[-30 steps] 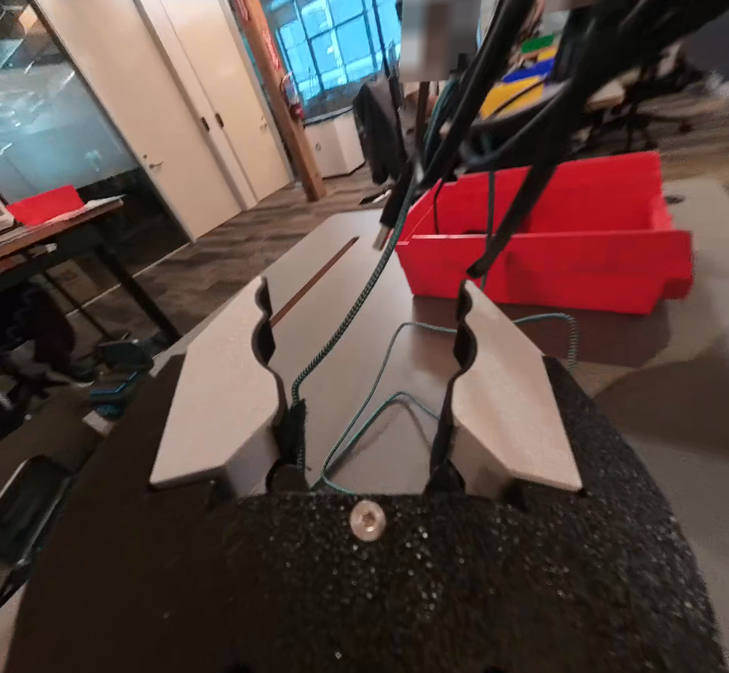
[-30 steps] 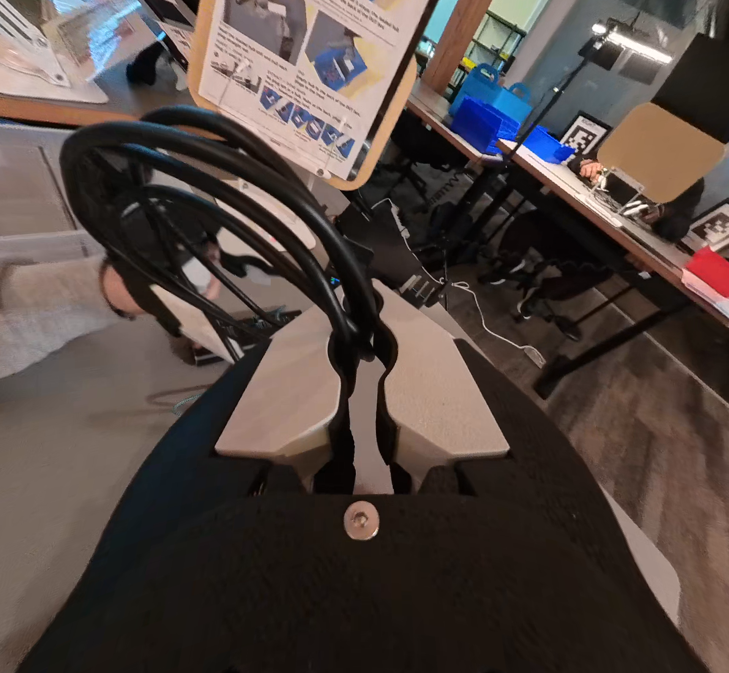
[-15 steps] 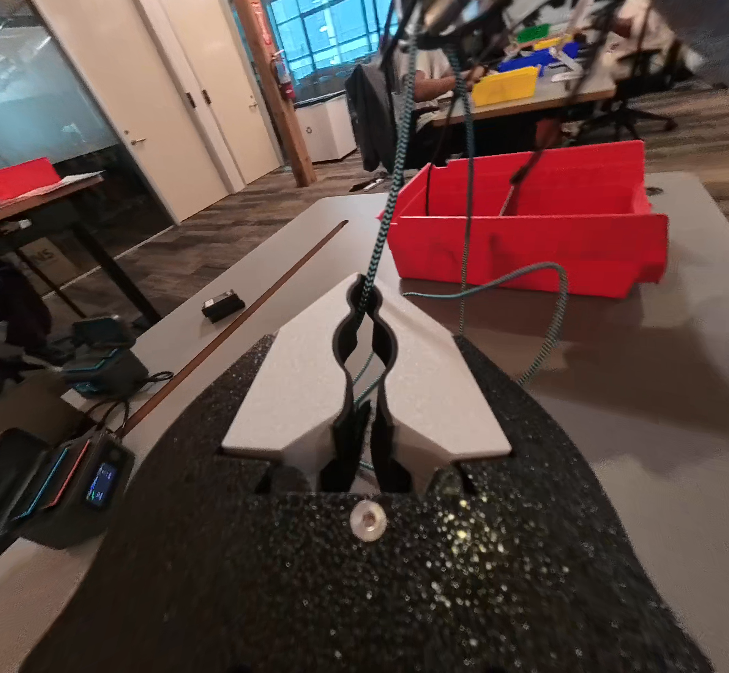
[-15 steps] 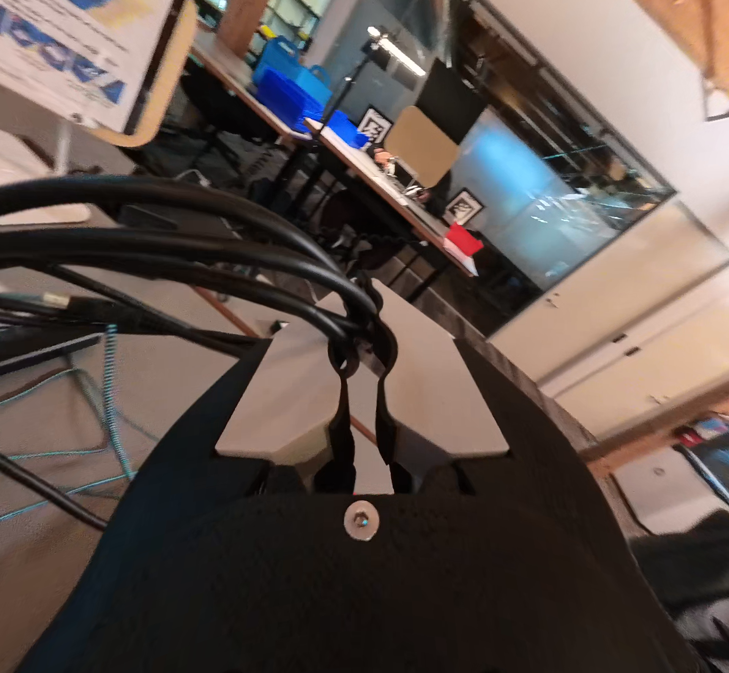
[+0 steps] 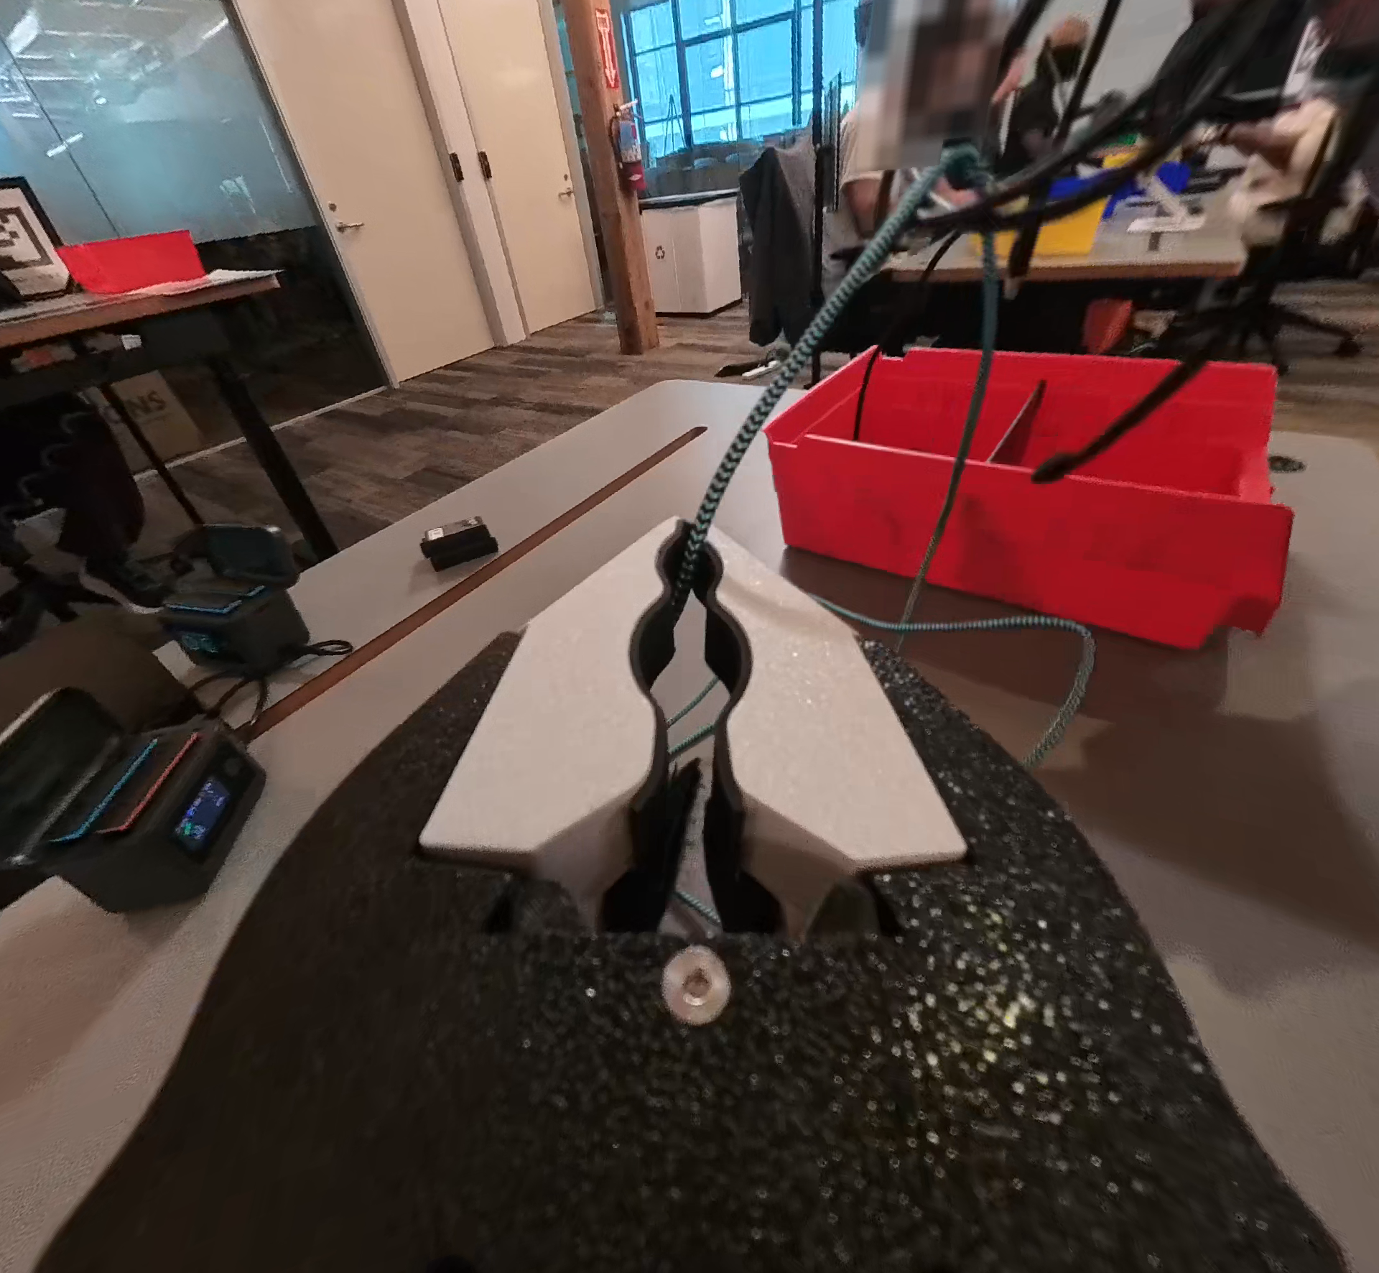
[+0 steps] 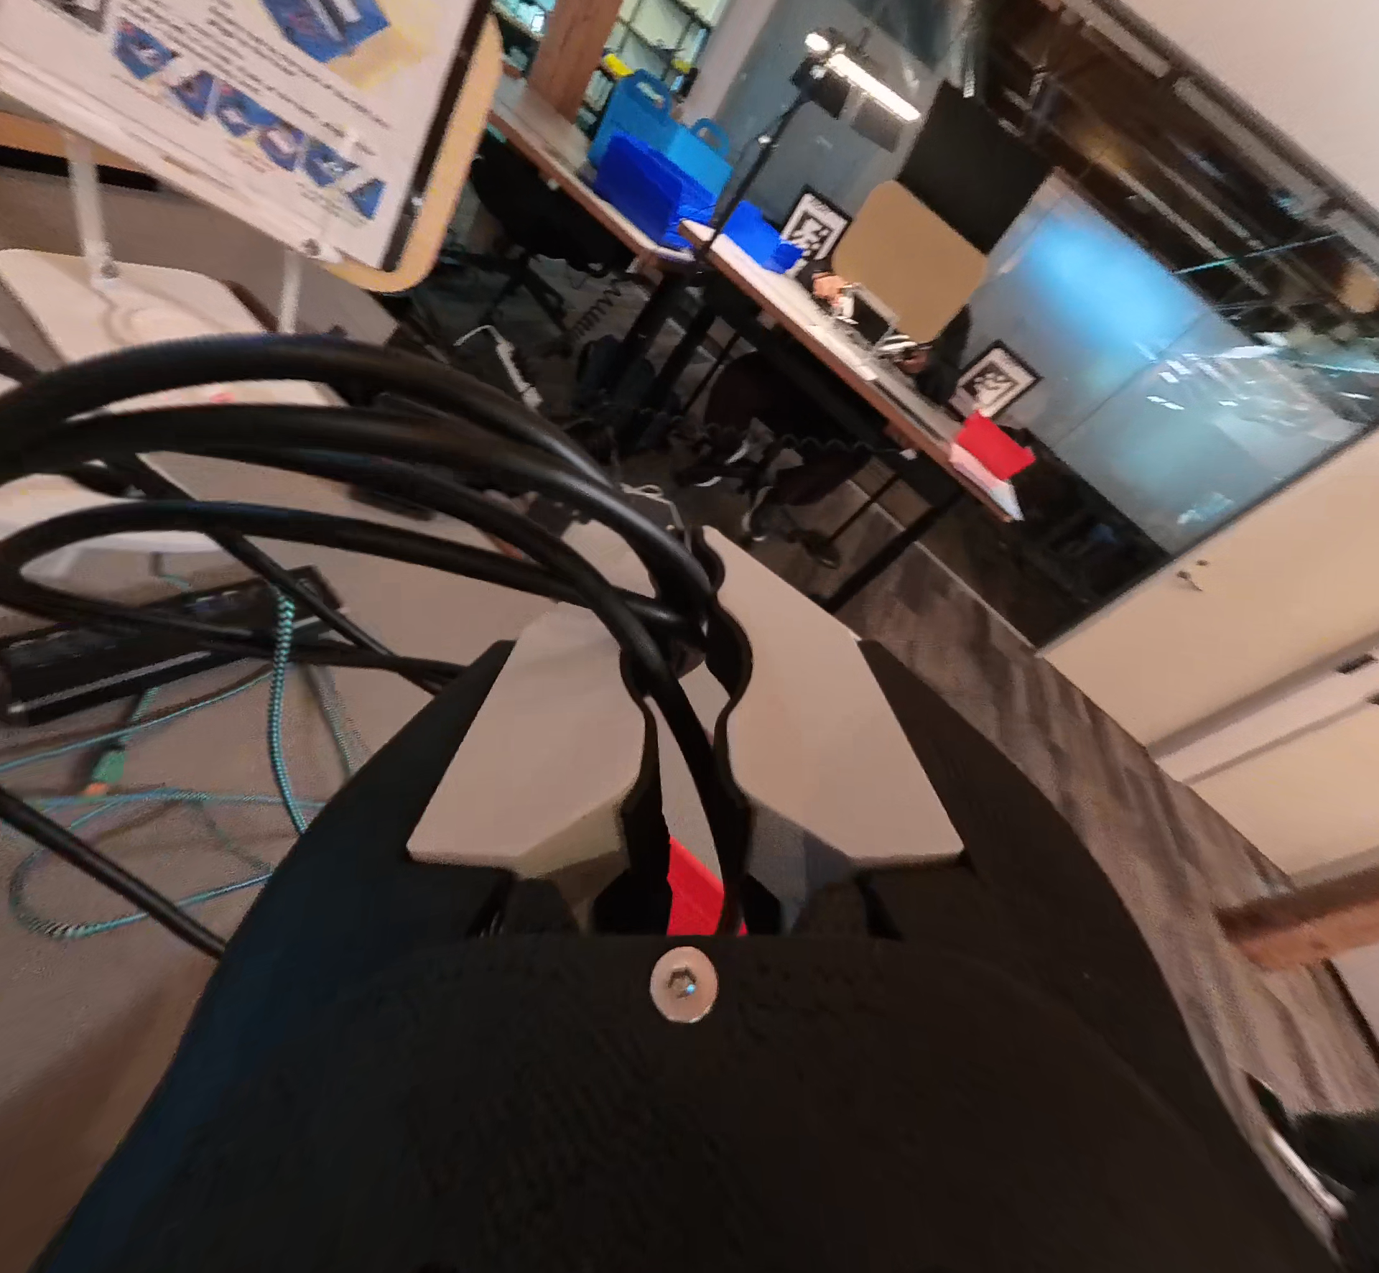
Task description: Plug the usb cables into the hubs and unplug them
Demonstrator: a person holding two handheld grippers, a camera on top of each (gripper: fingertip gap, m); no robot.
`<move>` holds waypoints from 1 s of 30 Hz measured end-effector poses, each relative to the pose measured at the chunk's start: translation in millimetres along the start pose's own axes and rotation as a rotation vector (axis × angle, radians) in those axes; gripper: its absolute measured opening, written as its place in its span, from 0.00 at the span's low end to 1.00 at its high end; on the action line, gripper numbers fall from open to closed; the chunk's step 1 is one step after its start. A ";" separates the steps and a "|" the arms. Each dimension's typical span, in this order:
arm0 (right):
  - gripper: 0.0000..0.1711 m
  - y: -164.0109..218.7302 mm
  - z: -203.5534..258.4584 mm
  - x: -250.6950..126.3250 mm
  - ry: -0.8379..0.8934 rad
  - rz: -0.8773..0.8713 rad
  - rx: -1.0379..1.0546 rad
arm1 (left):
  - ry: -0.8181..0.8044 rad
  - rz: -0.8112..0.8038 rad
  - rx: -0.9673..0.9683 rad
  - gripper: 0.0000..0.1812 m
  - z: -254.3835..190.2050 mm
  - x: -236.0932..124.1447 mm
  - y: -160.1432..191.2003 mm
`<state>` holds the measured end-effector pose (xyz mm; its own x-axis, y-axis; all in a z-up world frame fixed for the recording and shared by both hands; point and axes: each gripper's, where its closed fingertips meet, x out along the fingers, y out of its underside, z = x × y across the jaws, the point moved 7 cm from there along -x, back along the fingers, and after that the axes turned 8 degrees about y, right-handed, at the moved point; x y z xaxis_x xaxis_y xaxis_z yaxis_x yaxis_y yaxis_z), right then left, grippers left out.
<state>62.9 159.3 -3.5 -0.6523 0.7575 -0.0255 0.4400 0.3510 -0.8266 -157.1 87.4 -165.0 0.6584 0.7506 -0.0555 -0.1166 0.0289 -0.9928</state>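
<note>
while closed left claw [image 5: 690,558] pinches braided cable [image 5: 776,379], right claw [image 6: 701,565] clamps black cables [image 6: 373,431]

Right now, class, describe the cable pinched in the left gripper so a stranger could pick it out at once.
Start at the red bin on the grey table. In front of it, the left gripper is shut on the braided cable, which rises toward the tangle above. It alone is woven teal and black; its neighbours are smooth black cables.
</note>
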 end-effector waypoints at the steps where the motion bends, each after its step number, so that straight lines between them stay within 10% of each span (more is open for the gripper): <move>1: 0.00 -0.6 5.4 -0.1 -0.037 0.005 0.013 | 0.006 -0.012 -0.017 0.00 0.0 -0.2 0.3; 20: 0.00 3.5 52.3 6.5 -0.160 0.007 0.214 | -0.118 -0.201 -0.116 0.38 -16.5 -34.1 -46.0; 30: 0.00 21.7 80.5 6.6 -0.069 0.042 0.244 | 0.236 -0.249 -0.073 0.64 -60.3 -38.6 -107.7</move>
<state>18.4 127.5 -66.9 -0.6807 0.7265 -0.0943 0.3115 0.1705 -0.9348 -125.1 15.4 -62.3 0.8147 0.5531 0.1744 0.1169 0.1381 -0.9835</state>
